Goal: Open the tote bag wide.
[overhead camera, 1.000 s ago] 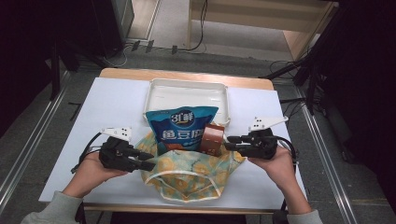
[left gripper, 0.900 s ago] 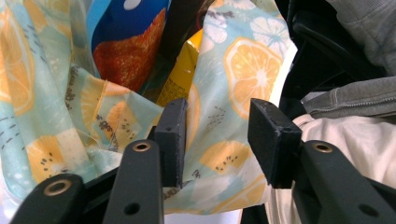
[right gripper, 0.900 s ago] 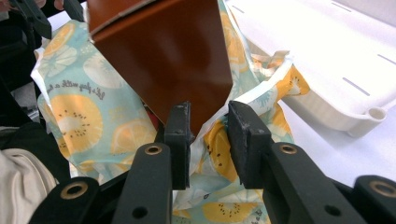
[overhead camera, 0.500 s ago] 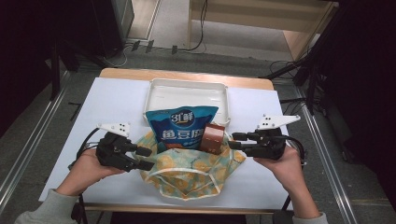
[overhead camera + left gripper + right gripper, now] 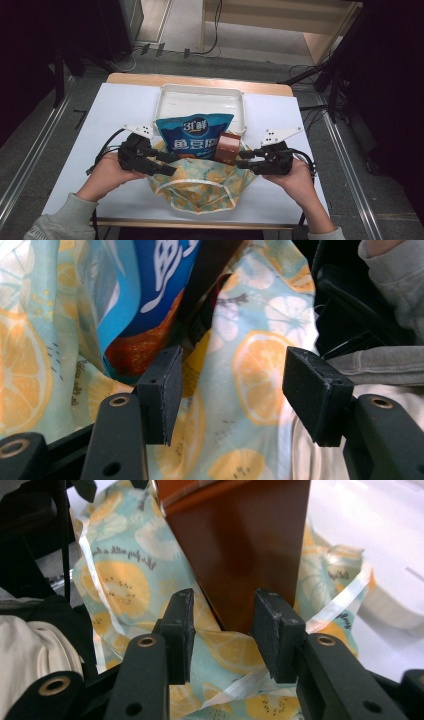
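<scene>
Lemon-print fabric bag [image 5: 197,187] lying open on the white table [image 5: 120,107], mouth facing the far tray [image 5: 200,100], between the two hands. Blue snack packet [image 5: 194,137] standing upright out of the bag mouth, long axis vertical, leaning toward the tray. Brown box [image 5: 229,148] upright just beside it on the packet's right, touching or nearly so, also poking out of the bag.

Left tongs [image 5: 167,162] at the bag's left rim, pointing in toward the centre; spread wide, having just been opening, nothing pinched. Left gripper view: lemon cloth [image 5: 235,375] visible in the gap beyond the pads, packet bottom corner [image 5: 145,347] just past the left pad [image 5: 165,390], not pressed.

Right tongs [image 5: 243,159] at the bag's right rim, pointing in at the brown box. Right gripper view: box [image 5: 240,545] dead ahead and above the pads, its lower edge dropping into the gap, bag cloth [image 5: 225,652] between them; part spread, also just been opening, pads clear of the box and, as far as can be told, of the cloth.

Key relation: box nearer the right hand, straight along its tongs; packet nearer the left hand, slightly off to the far side. Probably bag rim just let go on the left; next grab likely short, inward and level.
</scene>
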